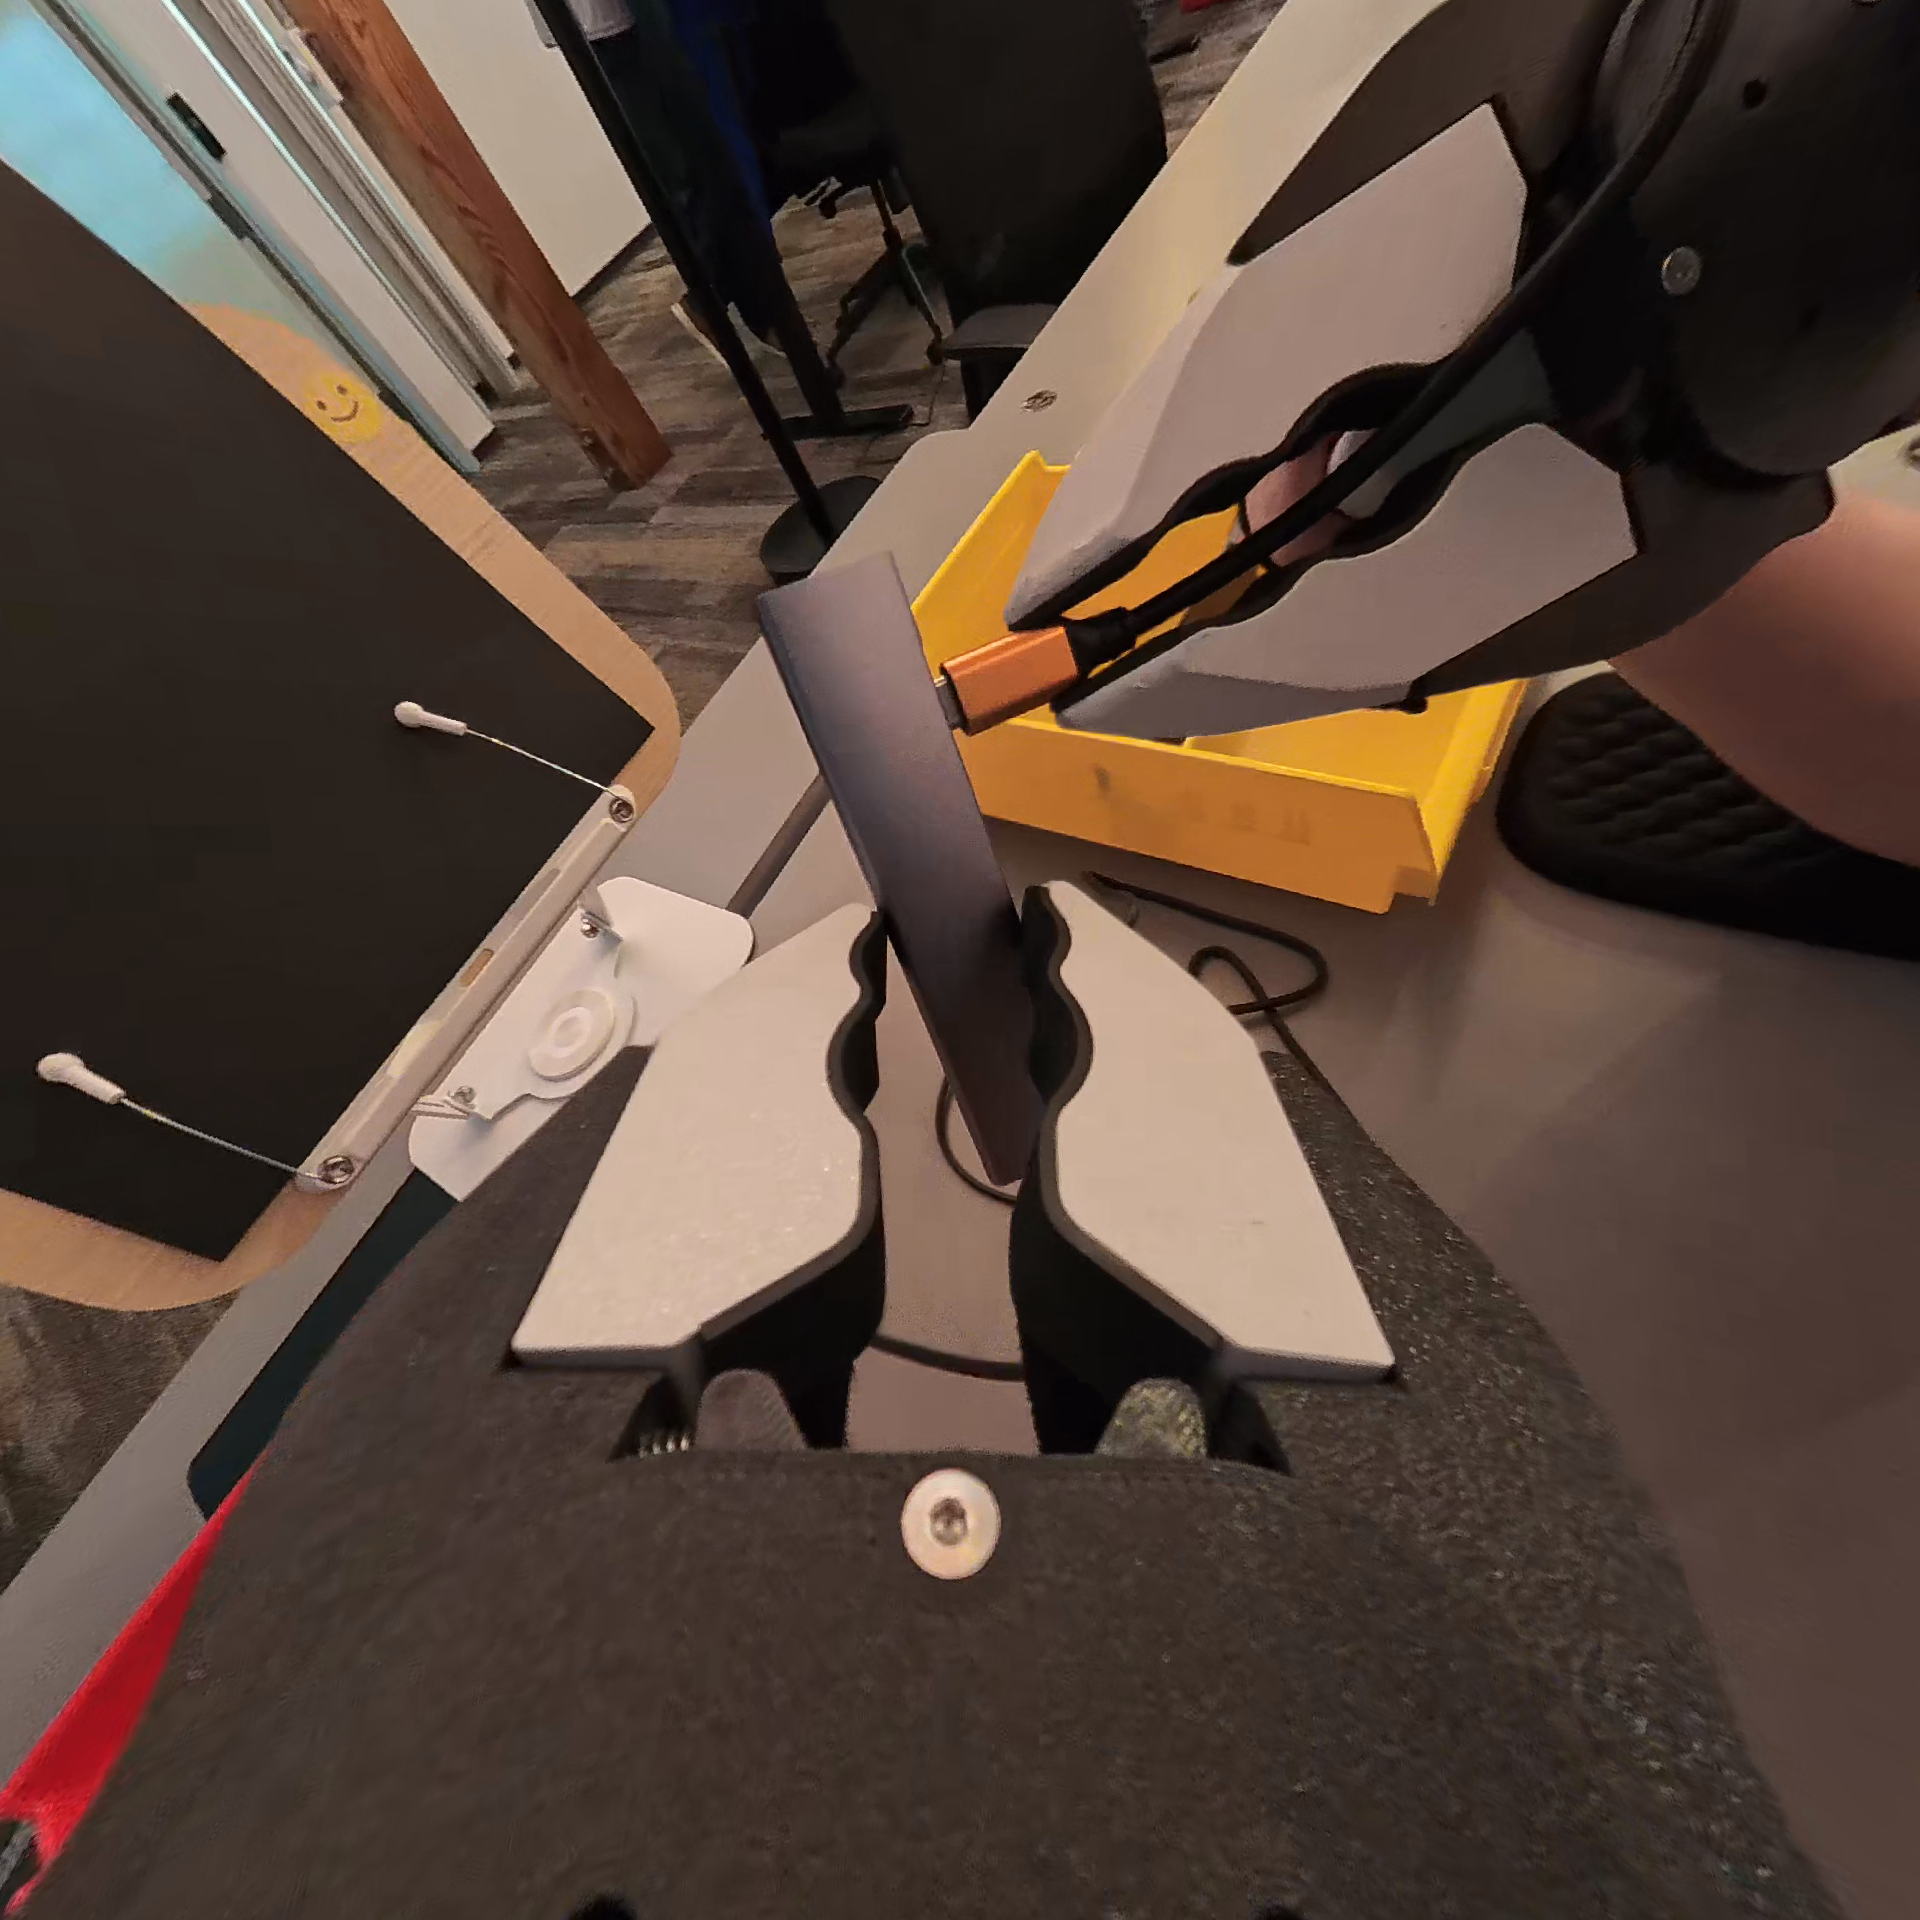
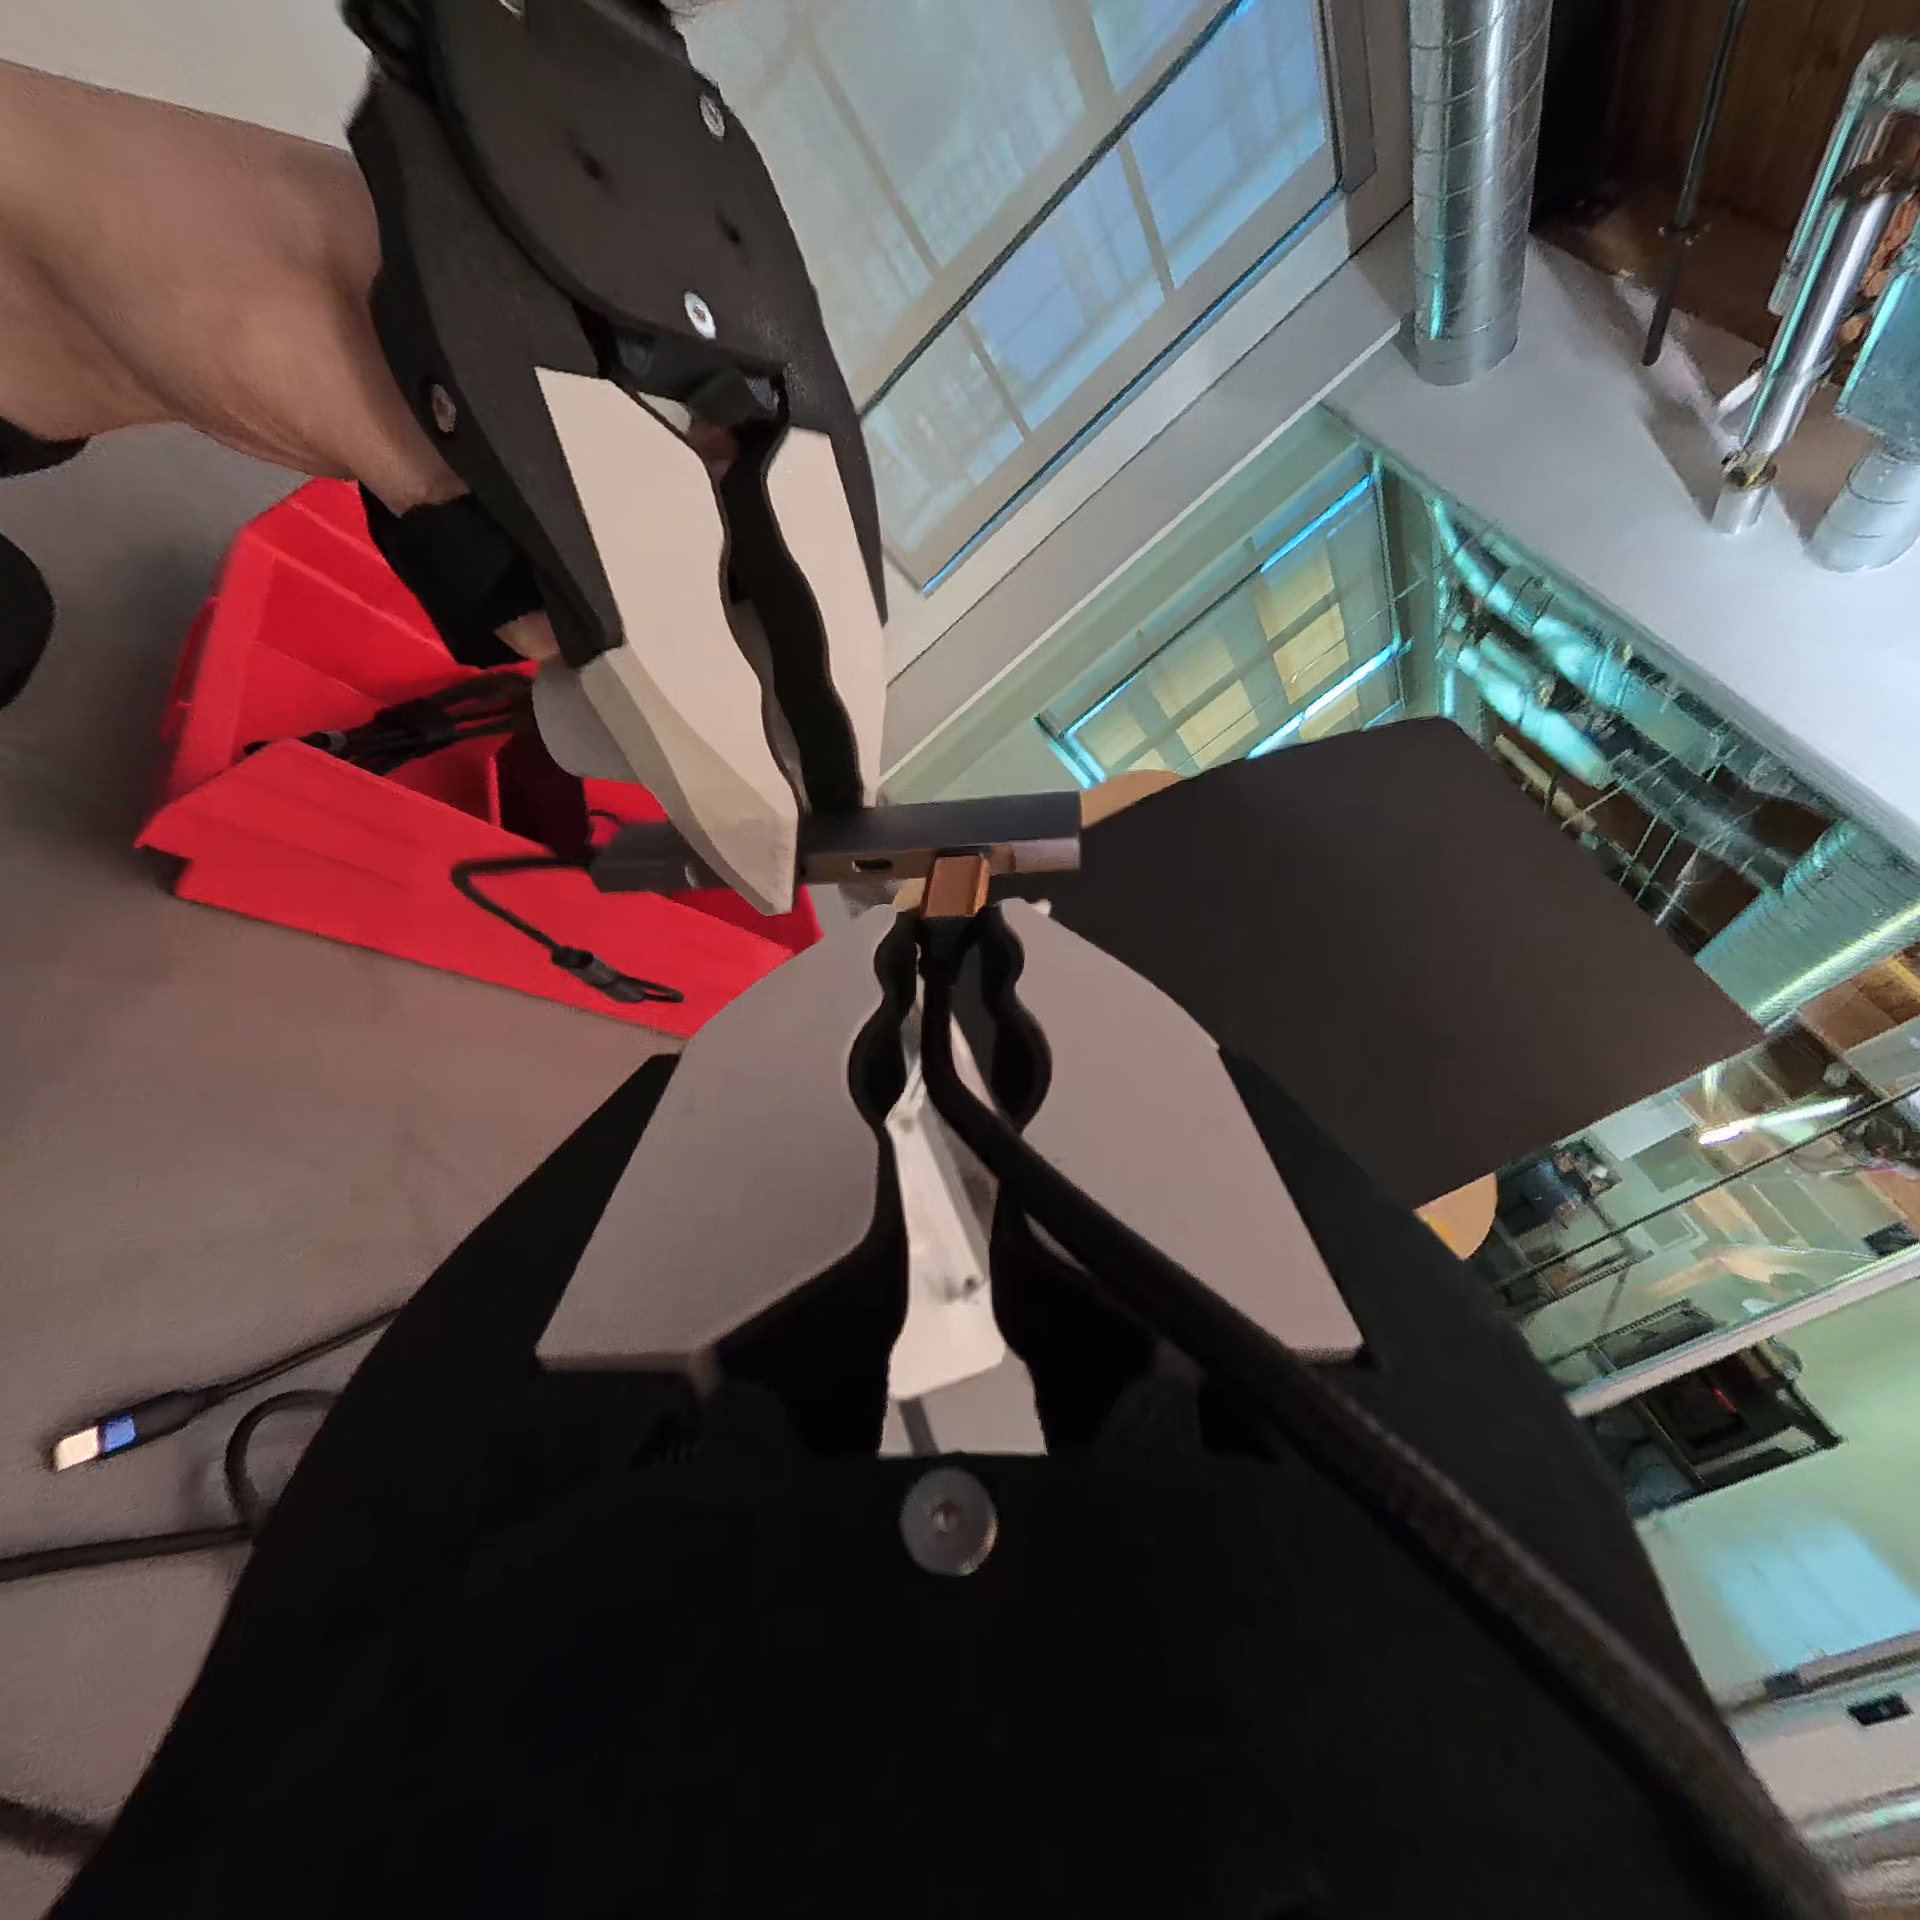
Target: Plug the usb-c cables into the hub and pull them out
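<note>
Holding the hub (image 1: 902, 862) up off the desk (image 1: 1558, 1195) with my left gripper (image 1: 951, 935), clamped on its lower end so the slim dark slab stands tilted, top leaning away to the left. My right gripper (image 1: 1039, 675) comes in from the upper right, angled down, with the person's forearm (image 1: 1766, 675) behind it. It's pinched shut on the usb-c cable (image 1: 1164, 613) right behind the orange plug (image 1: 1008, 681), and the black cord runs back between the fingers.

From the right wrist view, the orange plug (image 2: 956, 883) sits right at the hub's (image 2: 935, 831) port edge, metal tip at or just inside a port; I honestly can't tell if it's seated. Another open port shows just left of it. The left gripper (image 2: 821, 821) hangs down from the top, clamping the hub's left end.

No readable writing anywhere; only a yellow smiley sticker (image 1: 343, 405) on the wood-edged black board (image 1: 208, 727) to the left.

Room-wise: a yellow bin (image 1: 1247, 810) sits right behind the hub, under my right gripper, so that side is tight. A red bin (image 2: 364, 831) with black cables in it lies beyond the hub in the right view. A loose cable (image 2: 125, 1444) with a silver plug lies on the desk nearer me, well apart.
</note>
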